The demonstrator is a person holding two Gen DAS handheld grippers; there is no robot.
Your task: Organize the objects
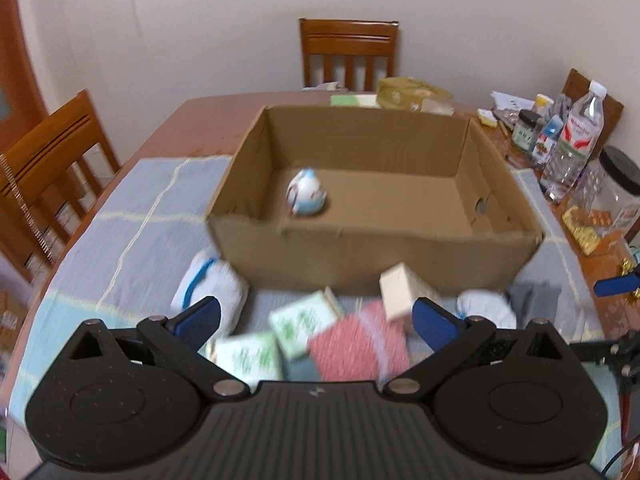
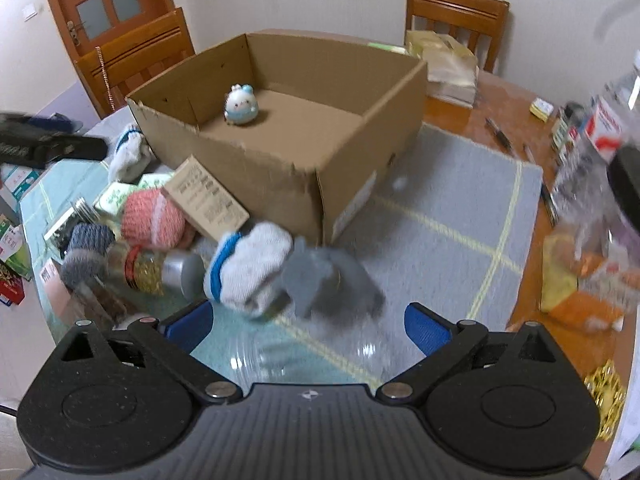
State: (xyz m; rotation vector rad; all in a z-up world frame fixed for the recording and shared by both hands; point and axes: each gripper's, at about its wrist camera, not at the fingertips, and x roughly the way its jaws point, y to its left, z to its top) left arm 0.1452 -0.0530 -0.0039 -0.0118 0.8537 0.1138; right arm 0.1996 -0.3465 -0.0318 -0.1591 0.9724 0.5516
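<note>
Lower centre, left wrist view: left gripper point(image 1: 316, 316), fingers spread wide and holding nothing, above a blurred pile: pink knitted roll point(image 1: 358, 344), green-printed packets point(image 1: 304, 322), beige carton point(image 1: 402, 294) and white sock with blue band point(image 1: 212, 288). Just beyond, at mid-frame, the cardboard box point(image 1: 372, 256) stands open-topped; a small round toy point(image 1: 306, 194) sits inside near its left wall, the remaining floor bare. Right wrist view: right gripper point(image 2: 308, 322), likewise wide and holding nothing, above a clear plastic bottle; ahead lie a white sock point(image 2: 250, 266) and grey cloth point(image 2: 324, 280). Open grey mat point(image 2: 452, 216) extends right of the box; bottles crowd the right table edge.
</note>
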